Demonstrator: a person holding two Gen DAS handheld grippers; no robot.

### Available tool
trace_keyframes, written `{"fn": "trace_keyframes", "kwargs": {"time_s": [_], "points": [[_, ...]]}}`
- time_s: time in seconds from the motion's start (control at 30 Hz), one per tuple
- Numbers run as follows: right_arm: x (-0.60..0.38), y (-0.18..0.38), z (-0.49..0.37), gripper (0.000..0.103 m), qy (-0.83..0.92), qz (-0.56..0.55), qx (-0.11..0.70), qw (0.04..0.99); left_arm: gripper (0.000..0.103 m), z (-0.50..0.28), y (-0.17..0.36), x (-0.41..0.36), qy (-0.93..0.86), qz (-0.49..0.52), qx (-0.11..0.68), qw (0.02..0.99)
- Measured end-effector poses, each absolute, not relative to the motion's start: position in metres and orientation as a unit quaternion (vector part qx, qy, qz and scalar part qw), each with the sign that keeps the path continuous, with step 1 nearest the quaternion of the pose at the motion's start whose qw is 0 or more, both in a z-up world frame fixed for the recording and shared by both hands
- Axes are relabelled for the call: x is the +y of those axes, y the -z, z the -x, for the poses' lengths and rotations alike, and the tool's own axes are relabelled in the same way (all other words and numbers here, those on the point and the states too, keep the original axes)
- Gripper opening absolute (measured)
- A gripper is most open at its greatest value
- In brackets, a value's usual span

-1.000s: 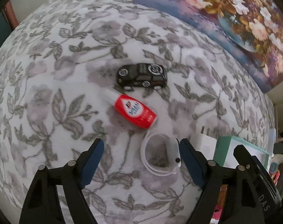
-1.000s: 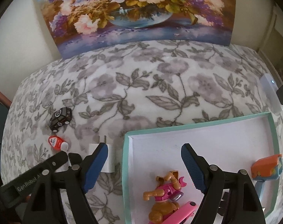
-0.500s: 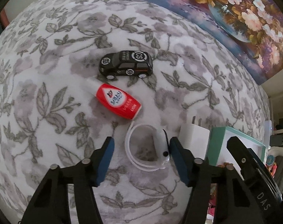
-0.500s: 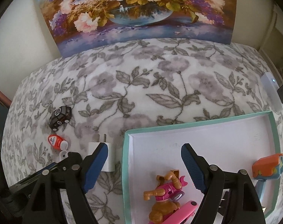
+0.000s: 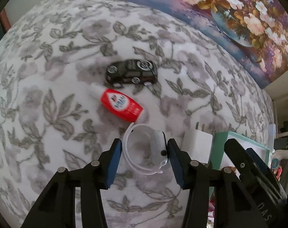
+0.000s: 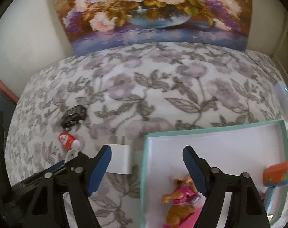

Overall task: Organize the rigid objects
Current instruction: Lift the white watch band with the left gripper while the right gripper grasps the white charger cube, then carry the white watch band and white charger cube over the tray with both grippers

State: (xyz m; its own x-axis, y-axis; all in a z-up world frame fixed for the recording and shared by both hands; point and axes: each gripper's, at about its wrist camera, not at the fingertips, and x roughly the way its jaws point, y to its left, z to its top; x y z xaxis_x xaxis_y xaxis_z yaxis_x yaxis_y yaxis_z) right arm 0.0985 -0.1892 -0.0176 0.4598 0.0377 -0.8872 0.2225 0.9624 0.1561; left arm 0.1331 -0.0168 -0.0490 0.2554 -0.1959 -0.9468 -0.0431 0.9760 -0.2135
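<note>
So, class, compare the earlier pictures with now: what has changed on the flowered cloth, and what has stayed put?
The left gripper has just been closing; its blue fingers now bracket the white band-shaped wristwatch, seemingly touching it. The right gripper stays open. The black toy car, red glue bottle, white plug adapter and teal-rimmed tray lie unmoved.

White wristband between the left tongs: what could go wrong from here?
1. The wristband is a thin open loop; closing on it, the left tongs may just squash it or let it slip.
2. The red bottle touches the band's far edge, so lifting could drag it along.
3. The white charger lies close beside the right pad.
</note>
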Motion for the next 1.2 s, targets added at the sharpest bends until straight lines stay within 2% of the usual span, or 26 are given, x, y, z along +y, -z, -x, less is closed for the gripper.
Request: {"fn": "trace_keyframes", "kwargs": {"time_s": [0.13,0.53,0.77,1.2], "points": [[-0.175,0.018,-0.101,0.070,0.029,-0.121,0.516,0.847,0.051,-0.134,0.044,0.004,0.024,0.113,0.601,0.791],[-0.138,0.036,-0.107,0.057,-0.023,-0.104,0.538,0.836,0.051,-0.135,0.024,0.045,-0.012,0.147,0.572,0.807],[-0.139,0.044,-0.110,0.056,0.007,-0.086,0.543,0.836,0.051,-0.135,0.025,0.045,-0.008,0.150,0.575,0.804],[-0.136,0.060,-0.113,0.048,0.015,-0.087,0.558,0.825,0.051,-0.135,0.028,0.043,-0.010,0.145,0.579,0.802]]}}
